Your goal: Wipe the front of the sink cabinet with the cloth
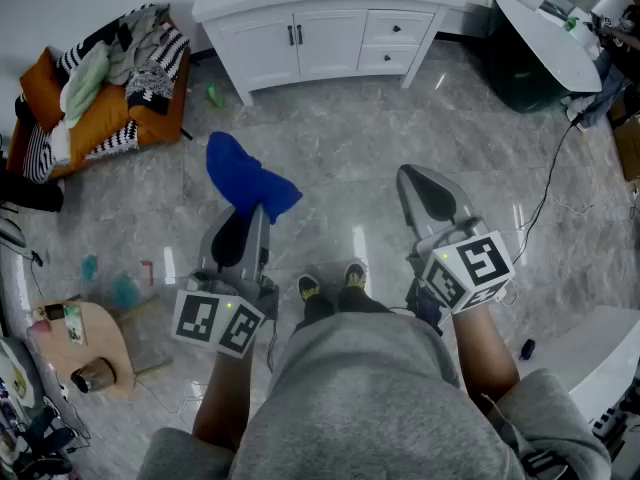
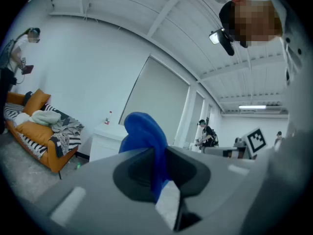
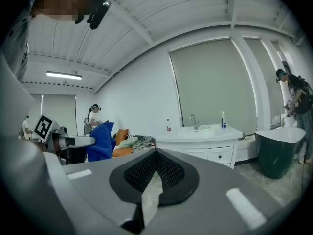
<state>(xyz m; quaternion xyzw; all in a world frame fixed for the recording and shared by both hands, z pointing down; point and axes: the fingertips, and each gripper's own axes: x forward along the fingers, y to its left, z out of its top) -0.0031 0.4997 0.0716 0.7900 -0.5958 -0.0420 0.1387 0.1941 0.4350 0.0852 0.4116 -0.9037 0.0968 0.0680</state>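
The white sink cabinet (image 1: 320, 30) stands at the far wall, a few steps ahead; it also shows in the right gripper view (image 3: 205, 143) and small in the left gripper view (image 2: 108, 140). My left gripper (image 1: 243, 230) is shut on a blue cloth (image 1: 243, 176) that sticks up out of its jaws, seen close as a blue fold (image 2: 145, 140). My right gripper (image 1: 428, 196) is held level beside it, shut with nothing between its jaws. Both grippers are well short of the cabinet.
An orange sofa (image 1: 95, 93) piled with clothes stands at the left. A dark green tub (image 1: 530, 58) and a white counter sit at the right, with a cable (image 1: 545, 193) trailing on the grey marble floor. A small round stool (image 1: 85, 343) is near left.
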